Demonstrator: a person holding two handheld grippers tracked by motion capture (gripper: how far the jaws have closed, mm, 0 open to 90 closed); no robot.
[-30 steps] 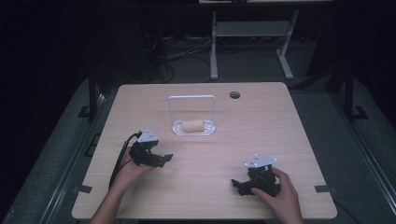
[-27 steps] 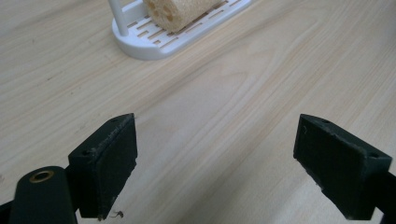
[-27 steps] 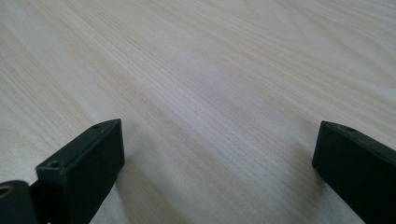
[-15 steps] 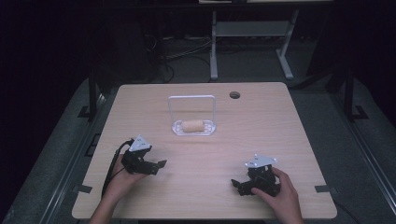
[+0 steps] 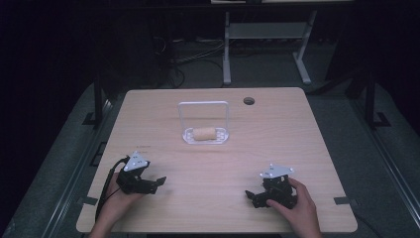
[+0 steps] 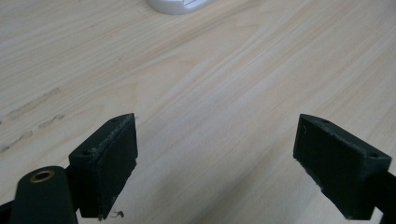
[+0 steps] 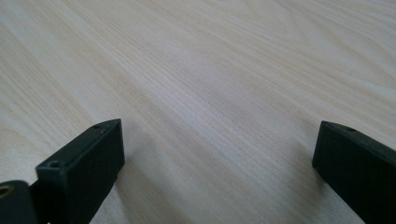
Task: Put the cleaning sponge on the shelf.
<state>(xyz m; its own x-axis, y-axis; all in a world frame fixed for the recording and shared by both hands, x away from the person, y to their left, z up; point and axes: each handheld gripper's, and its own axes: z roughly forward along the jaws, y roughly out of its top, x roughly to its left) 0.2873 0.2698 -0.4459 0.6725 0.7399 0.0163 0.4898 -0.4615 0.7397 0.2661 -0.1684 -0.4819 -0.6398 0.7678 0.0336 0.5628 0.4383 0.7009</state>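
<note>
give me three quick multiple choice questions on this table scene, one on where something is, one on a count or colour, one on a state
1. Where is the bread roll?
A. in the clear tray with the tall handle
B. between the left gripper's fingers
C. on the floor

2. How many round holes are in the table top?
A. three
B. one
C. none

3. How does the left gripper stand?
A. shut on the roll
B. shut on nothing
C. open with nothing between its fingers

Right letters: 1 A, the high view shows the roll lying in the tray at mid table. 2 B, a single dark hole sits near the far edge. 3 C, the left gripper view shows bare wood between widely parted fingers.
</note>
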